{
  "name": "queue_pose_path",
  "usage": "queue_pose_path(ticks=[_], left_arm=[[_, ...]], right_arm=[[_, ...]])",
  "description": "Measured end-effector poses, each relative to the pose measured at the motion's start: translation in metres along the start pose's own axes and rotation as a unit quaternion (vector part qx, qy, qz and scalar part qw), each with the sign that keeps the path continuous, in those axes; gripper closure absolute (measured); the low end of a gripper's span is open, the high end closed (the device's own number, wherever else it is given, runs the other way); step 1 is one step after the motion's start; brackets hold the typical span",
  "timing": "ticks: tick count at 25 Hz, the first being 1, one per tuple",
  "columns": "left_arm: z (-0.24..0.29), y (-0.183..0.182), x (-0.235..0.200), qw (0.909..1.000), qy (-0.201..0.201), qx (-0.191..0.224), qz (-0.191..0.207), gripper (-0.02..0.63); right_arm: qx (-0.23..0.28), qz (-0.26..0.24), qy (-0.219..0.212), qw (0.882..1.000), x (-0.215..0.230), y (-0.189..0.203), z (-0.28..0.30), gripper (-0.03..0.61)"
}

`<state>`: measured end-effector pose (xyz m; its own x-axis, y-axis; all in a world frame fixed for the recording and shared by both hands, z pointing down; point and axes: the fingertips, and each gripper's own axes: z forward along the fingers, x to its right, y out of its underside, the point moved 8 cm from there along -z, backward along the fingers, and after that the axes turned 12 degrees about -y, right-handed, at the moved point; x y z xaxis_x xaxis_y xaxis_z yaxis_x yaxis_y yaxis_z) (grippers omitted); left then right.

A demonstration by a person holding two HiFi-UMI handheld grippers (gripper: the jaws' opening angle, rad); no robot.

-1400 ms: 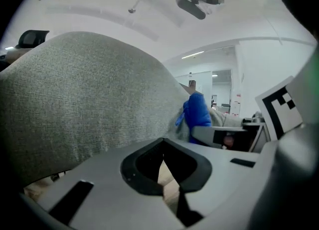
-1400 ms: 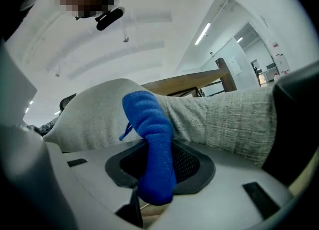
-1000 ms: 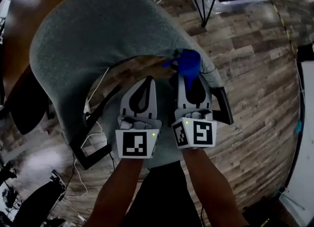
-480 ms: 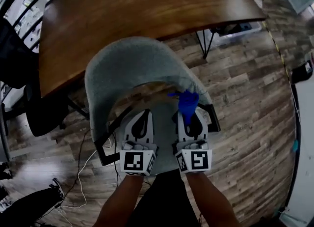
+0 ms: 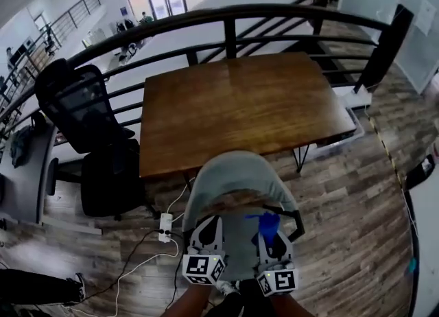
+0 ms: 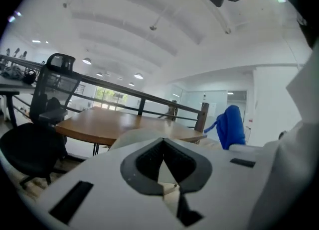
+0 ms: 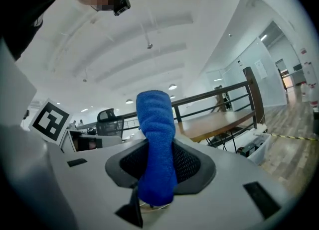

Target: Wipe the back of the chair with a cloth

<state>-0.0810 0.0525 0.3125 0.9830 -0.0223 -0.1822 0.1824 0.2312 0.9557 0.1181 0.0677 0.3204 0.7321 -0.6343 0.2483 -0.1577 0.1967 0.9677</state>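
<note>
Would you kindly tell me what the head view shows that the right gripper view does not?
Only the head view shows the power strip and cables on the floor. Only the right gripper view shows the ceiling lights and, close up, the right tool's jaws shut on the cloth. Both show the blue cloth, the wooden table and the railing.
</note>
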Motion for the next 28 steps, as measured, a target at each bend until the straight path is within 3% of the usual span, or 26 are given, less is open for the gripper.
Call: queue_pose_path(ticks=[3, 6, 10, 15, 20, 28], left_arm=[[-0.004, -0.03, 0.001, 0.9995, -0.01, 0.028, -0.011, 0.612], [-0.03, -0.048, 0.01, 0.9995, -0.007, 0.026, -0.018, 0.612], [-0.065, -0.062, 0.027, 0.9996, -0.008, 0.024, -0.012, 0.612], [-0.089, -0.074, 0.042, 0.998, -0.049, 0.038, -0.014, 0.612], [-0.105, -0.085, 0.065, 0.9964, -0.059, 0.038, -0.048, 0.612], [-0.116, -0.116, 0.078, 0.9936, -0.071, 0.085, -0.024, 0.611]], right_arm=[[0.019, -0.024, -0.027, 0.999, -0.002, -0.037, 0.005, 0.454], [0.016, -0.037, -0.046, 0.998, -0.017, -0.063, -0.007, 0.455], [0.015, -0.046, -0.081, 0.996, -0.028, -0.083, -0.018, 0.456], [0.022, -0.072, -0.138, 0.988, -0.026, -0.109, -0.019, 0.456], [0.003, -0.121, -0.169, 0.978, -0.022, -0.129, -0.036, 0.456], [0.025, -0.111, -0.174, 0.978, -0.009, -0.141, -0.047, 0.456]])
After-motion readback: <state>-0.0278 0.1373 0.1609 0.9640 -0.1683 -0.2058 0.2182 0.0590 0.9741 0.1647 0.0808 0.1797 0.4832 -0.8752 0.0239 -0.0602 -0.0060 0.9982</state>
